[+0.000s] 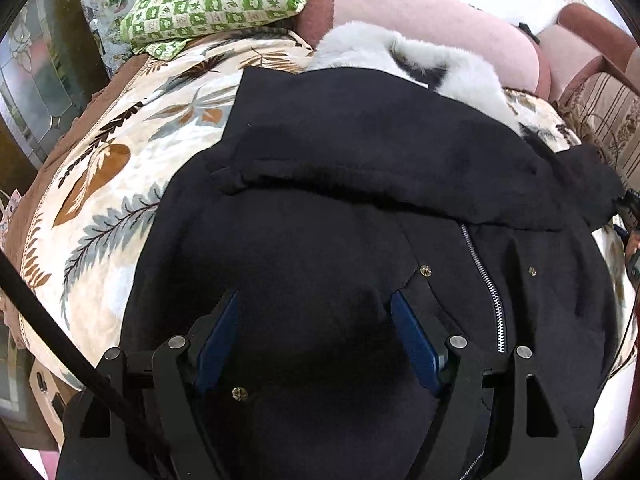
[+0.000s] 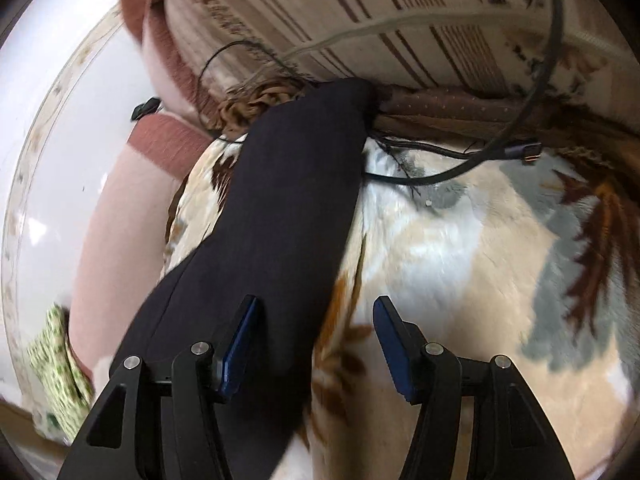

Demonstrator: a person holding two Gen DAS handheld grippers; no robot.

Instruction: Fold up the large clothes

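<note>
Two sets of tongs are in my hands and both stand apart with nothing clamped; the left gripper (image 1: 314, 304) hangs over the body of the black coat (image 1: 360, 184), its blue pads either side of dark cloth but not pressing on it as far as I can see; the right gripper (image 2: 316, 312) has its jaws wide over the leaf-patterned blanket (image 2: 460, 260), with the coat's black sleeve (image 2: 288, 200) running under its left finger and away toward the striped cushion (image 2: 360, 8).

The coat lies spread on that blanket on a bed or sofa, front up, zipper (image 1: 486, 276) and brass snaps showing, white fur collar (image 1: 400, 52) at the far end near a pink cushion (image 1: 420, 20) and a green checked pillow (image 1: 216, 0); one fold already lies across the chest.

I judge it thick, heavy and soft; it will sag rather than hold a crease, and the plush blanket will drag at it; the fur is bulky and poor to pinch. I would take the sleeve near its cuff, gathering a full layer, and the body at a hem or seam edge; loose cables (image 2: 460, 160) lie beside the sleeve, so I would keep clear of them.
</note>
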